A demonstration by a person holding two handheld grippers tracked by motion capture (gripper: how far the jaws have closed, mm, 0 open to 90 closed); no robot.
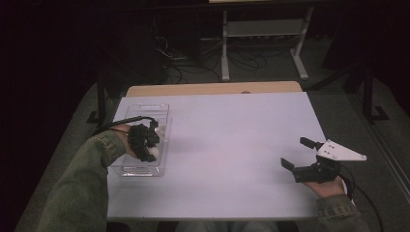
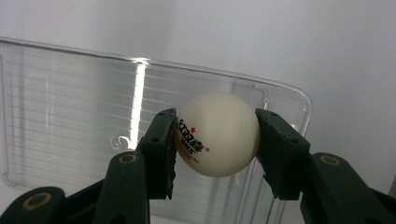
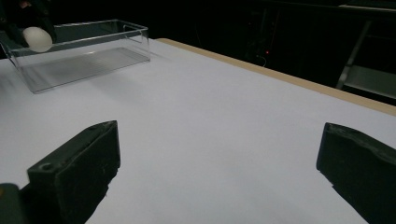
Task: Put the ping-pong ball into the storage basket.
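One white table-tennis ball with red and black print [image 2: 217,134] is clamped between the jaws of the left gripper [image 1: 146,144], held over one clear rectangular plastic box [image 1: 160,110] at the far left of the white table [image 1: 232,140]. The step looks like dropping the ball in; next, lower and let go. The right gripper [image 1: 302,155], one of two, rests near right, jaws wide apart, holding nothing.

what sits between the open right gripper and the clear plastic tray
Nothing: only bare white table separates the right gripper from the clear plastic tray, as the high view shows.
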